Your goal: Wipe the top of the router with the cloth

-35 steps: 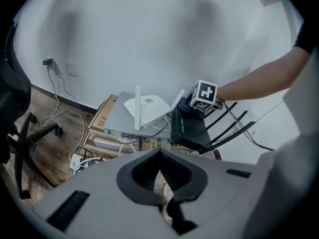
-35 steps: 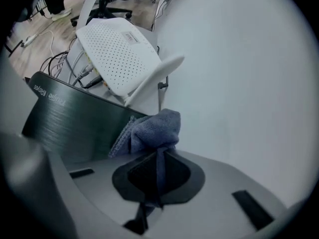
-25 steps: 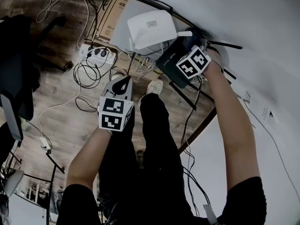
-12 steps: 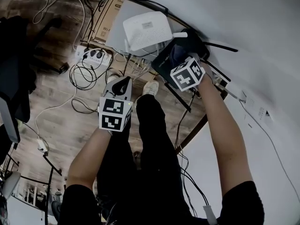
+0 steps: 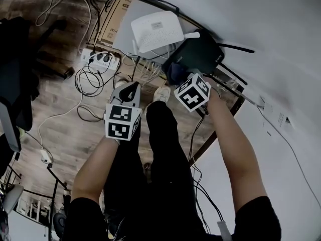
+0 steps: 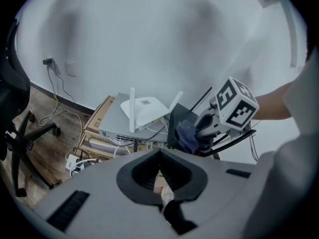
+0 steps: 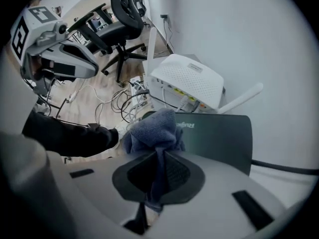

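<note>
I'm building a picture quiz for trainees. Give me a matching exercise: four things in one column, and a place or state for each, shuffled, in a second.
Things
1. blue cloth
2. black router
3. white router
4. left gripper

Places or states
A. jaws together, nothing held
B. sitting on the grey box
C. clamped in the right gripper
D. flat and dark, right by the cloth

Pairs: 1-C, 2-D, 3-B, 4-A
</note>
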Motion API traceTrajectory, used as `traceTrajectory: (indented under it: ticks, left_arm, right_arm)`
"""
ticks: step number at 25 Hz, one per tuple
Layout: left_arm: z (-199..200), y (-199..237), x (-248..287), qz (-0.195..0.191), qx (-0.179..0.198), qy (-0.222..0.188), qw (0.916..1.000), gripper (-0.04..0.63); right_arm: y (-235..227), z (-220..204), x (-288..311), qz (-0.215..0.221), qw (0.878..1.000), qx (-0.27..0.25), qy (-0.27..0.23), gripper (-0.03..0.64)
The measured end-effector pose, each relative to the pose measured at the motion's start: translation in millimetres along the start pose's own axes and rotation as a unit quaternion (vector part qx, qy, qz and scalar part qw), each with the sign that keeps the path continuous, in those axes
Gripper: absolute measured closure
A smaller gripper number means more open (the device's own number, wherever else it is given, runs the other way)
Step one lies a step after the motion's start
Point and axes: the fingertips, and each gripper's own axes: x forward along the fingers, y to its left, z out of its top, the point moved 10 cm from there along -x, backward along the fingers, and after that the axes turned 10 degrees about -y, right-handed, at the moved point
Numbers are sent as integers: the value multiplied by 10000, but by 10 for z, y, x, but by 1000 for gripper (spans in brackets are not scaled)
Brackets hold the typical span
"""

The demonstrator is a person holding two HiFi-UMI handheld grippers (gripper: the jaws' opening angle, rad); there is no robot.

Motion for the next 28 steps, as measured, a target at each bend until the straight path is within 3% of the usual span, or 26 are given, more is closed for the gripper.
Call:
traceTrajectory:
  ticks: [5, 10, 19, 28]
  left_arm:
    - [-38, -25, -35, -9, 29, 18, 10000, 595]
    - [-93, -56, -65, -29, 29, 63, 10000, 595]
    - [-119, -78, -26, -13, -40, 18, 10000, 595]
    - [-136, -86, -5, -12, -36, 33, 10000, 595]
  right_arm:
    - [140, -22, 3, 252, 9993, -254, -51, 612]
    - [-21, -162, -13, -130, 9969, -708, 305, 612]
    - [-559, -231, 10, -653, 9923, -390, 978, 612]
    - [-970, -251, 25, -1137, 9862, -307, 1166, 612]
